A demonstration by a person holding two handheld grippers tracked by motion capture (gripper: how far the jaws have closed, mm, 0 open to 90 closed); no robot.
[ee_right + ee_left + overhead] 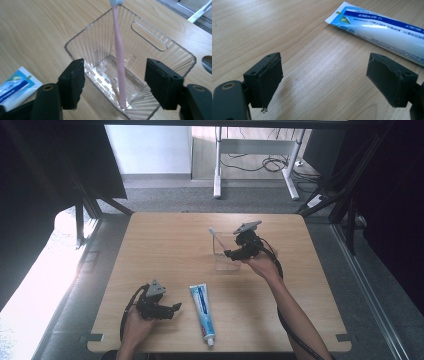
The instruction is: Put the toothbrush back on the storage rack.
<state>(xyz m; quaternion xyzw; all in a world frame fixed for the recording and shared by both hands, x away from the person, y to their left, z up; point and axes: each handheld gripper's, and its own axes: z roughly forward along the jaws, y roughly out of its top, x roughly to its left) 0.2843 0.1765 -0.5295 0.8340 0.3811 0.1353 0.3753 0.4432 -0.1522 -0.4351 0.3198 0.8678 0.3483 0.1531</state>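
The wooden table (165, 250) is seen from above, with the things gathered in its nearer half. A clear ribbed plastic bin (223, 254) is placed just right of the middle, at about 1 o'clock from the table's centre. A pink toothbrush (119, 57) is stood inside it, its foot resting on the bin's slotted floor and its head leaning over the rim at 12 o'clock in the right gripper view. A blue-and-white toothpaste tube (202, 310) is laid flat on the table near the front edge, at about 6 o'clock from the bin, cap toward the person.

The right tongs (114, 85) are held just above the bin's near rim; their jaws stand apart, with the toothbrush handle between them but untouched by either pad, so the brush appears released. The left tongs (324, 82) are held low over bare wood at 9 o'clock from the tube, jaws wide apart and nothing between them.

The risks are judged as follows. The bin is light and could be tipped or dragged if a jaw is caught on its rim while the right tongs are lifted away, and the leaning brush could be flicked out. The tube is slick and soft; a pinch near its flat tail could let it slip or be squeezed.
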